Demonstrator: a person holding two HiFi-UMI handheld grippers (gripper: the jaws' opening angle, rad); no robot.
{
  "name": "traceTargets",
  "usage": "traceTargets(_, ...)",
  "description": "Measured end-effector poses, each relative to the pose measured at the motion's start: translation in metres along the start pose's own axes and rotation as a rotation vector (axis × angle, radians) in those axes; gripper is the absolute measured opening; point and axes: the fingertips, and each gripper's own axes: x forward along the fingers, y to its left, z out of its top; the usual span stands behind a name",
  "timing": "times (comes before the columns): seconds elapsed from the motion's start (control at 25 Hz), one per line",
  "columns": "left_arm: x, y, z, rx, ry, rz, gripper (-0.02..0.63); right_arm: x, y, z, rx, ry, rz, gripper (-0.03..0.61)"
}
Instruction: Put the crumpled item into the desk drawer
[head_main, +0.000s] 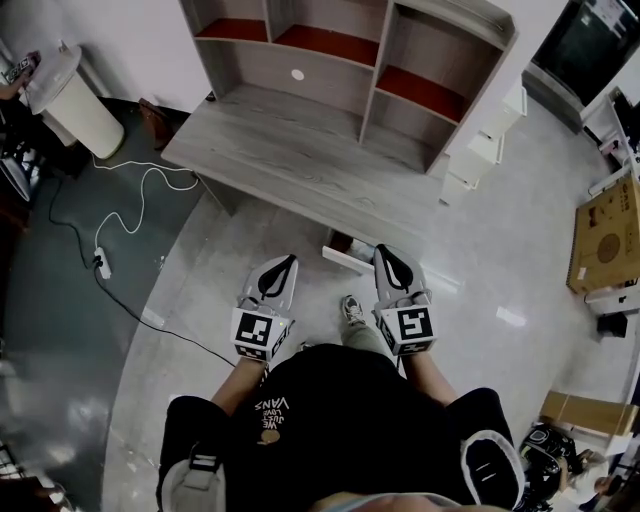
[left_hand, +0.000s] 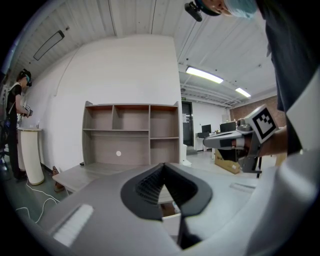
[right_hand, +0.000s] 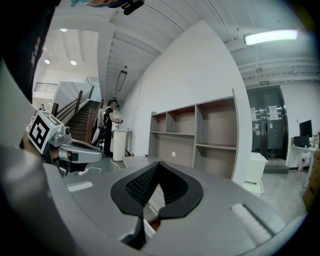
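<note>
A grey wooden desk (head_main: 300, 160) with a shelf hutch (head_main: 370, 50) stands ahead of me. Under its front edge a drawer (head_main: 347, 258) is pulled partly out. It also shows low between the jaws, as the drawer (left_hand: 170, 210) in the left gripper view and the drawer (right_hand: 149, 220) in the right gripper view. No crumpled item shows in any view. My left gripper (head_main: 285, 263) and right gripper (head_main: 385, 253) are held side by side just short of the desk's front edge. Both are shut, tips touching, with nothing between them: left gripper (left_hand: 162, 165), right gripper (right_hand: 158, 163).
A white round pedestal (head_main: 70, 100) stands at the far left, with another person (left_hand: 15, 125) beside it. A white cable and power strip (head_main: 102, 262) lie on the floor to the left. A white drawer unit (head_main: 488, 140) and a cardboard box (head_main: 603, 235) are to the right.
</note>
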Motion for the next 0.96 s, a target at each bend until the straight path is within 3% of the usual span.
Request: traceTargets(0.96, -0.0003, -0.0029, -0.0052, -0.019, 0.008, 0.017, 0.051, -0.0023, -0.0067, -0.0091, 0.024, -0.011, -0.018, 0.002)
